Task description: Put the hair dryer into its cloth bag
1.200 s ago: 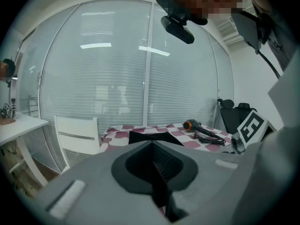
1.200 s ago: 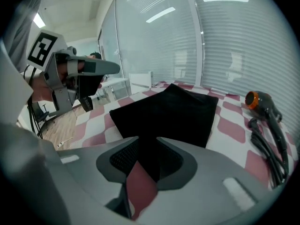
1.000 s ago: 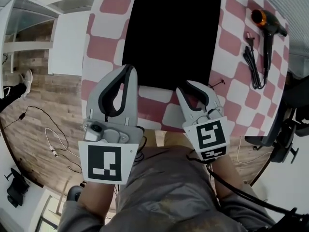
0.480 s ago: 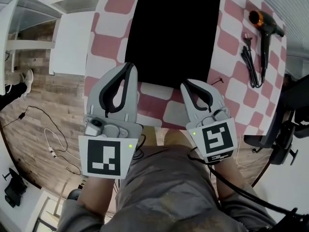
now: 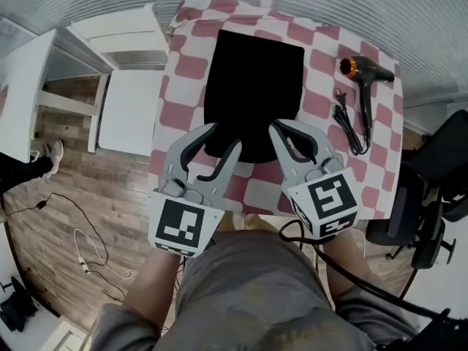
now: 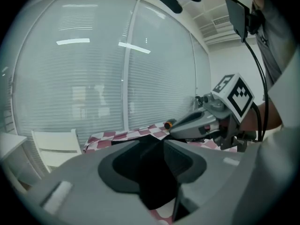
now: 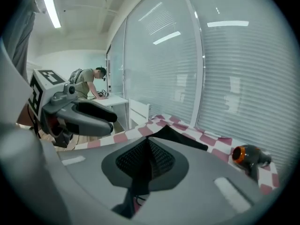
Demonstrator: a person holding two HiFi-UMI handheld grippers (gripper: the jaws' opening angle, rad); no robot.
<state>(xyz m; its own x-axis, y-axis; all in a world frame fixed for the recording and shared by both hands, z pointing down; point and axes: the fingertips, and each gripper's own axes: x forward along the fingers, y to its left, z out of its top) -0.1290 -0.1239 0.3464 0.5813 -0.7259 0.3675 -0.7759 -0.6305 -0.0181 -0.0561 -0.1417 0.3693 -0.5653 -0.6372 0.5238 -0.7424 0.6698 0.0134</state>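
Observation:
The black cloth bag [image 5: 252,86] lies flat on the red-and-white checked table [image 5: 322,104]; its near edge is raised at my grippers. My right gripper [image 5: 276,128] is shut on that edge, and black cloth [image 7: 183,137] is pinched between its pads [image 7: 161,161]. My left gripper [image 5: 224,137] stands open at the bag's near left corner, with black cloth [image 6: 157,182] lying in the gap of its jaws. The black hair dryer [image 5: 365,70] with an orange ring lies at the table's far right, apart from both grippers, its cord [image 5: 349,123] beside it. The dryer [image 7: 248,156] also shows in the right gripper view.
A white chair [image 5: 128,101] and a white desk [image 5: 22,86] stand left of the table. A black office chair [image 5: 431,196] is at the right. Cables [image 5: 88,232] lie on the wooden floor. A person [image 7: 86,86] bends over a desk far behind.
The head view has pulled back and up, so the whole table shows. The left gripper's jaws have parted. Both grippers have shifted toward each other at the bag's near edge, which has come up.

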